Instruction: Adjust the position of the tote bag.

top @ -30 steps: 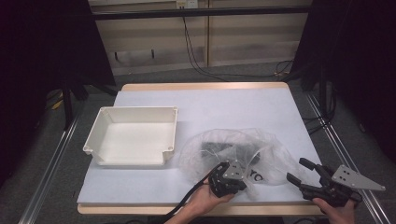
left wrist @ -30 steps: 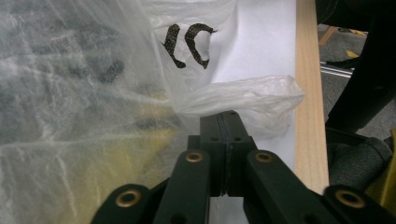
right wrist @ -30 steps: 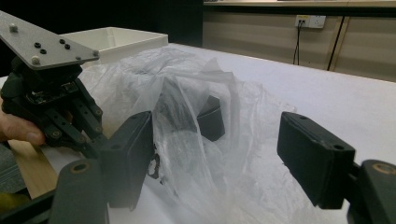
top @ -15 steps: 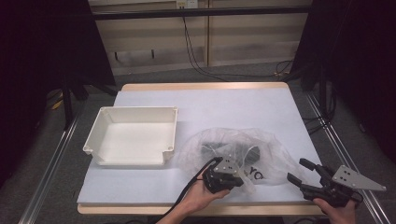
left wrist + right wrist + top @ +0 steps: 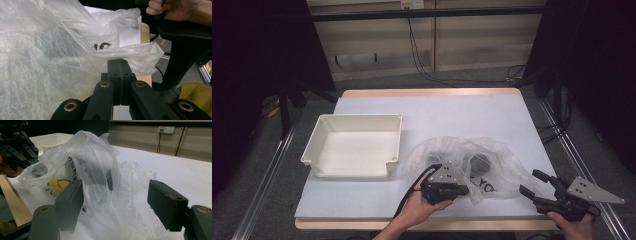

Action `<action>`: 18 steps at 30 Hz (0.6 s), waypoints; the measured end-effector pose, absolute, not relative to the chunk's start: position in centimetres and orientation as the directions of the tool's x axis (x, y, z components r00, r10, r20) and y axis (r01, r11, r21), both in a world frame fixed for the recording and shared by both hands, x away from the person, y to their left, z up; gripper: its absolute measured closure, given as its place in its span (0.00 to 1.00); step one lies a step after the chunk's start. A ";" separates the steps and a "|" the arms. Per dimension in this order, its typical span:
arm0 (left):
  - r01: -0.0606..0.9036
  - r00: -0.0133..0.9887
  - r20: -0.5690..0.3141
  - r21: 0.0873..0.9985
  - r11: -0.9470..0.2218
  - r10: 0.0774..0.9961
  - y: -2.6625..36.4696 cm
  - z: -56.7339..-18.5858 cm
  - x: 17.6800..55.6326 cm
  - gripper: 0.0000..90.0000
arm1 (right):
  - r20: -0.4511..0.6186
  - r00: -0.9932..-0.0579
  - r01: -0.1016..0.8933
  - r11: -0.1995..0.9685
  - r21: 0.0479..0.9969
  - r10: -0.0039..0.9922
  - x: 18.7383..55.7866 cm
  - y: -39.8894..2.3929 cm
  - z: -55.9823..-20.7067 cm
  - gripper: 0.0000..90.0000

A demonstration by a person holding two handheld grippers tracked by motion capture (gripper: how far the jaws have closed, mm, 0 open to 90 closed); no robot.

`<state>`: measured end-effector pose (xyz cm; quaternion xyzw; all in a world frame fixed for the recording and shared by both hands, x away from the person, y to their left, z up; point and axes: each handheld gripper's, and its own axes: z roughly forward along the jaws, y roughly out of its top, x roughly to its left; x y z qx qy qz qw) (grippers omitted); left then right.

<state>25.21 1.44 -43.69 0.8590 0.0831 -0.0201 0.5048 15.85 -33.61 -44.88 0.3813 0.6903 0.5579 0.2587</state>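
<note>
We lift the bag (image 5: 472, 162) edge, pinched in the left gripper (image 5: 460, 190) (right gripper (image 5: 532, 184) gapes beside it), so unpacking starts.

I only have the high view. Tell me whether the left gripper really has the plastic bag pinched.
Observer: Yes. In its own view the left gripper is shut on a fold of the plastic bag.
Operator: Report the right gripper.
Observer: The right gripper is open, with bag film rising between its jaws.
Operator: Say what's inside.
Observer: Dark items and a yellow printed patch show through; I can't identify them.
</note>
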 end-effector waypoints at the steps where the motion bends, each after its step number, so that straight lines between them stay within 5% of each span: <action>1: 0.161 0.985 -0.116 0.870 -0.466 0.125 1.6 -43.5 25.2 1.00 | 0.069 -0.574 0.242 0.089 0.966 0.816 15.9 -33.6 -44.9 0.32; 18: 0.143 0.984 -0.083 0.903 -0.406 0.161 5.0 -40.4 25.4 1.00 | 0.045 -0.607 0.245 0.133 0.960 0.793 15.8 -33.4 -44.9 0.39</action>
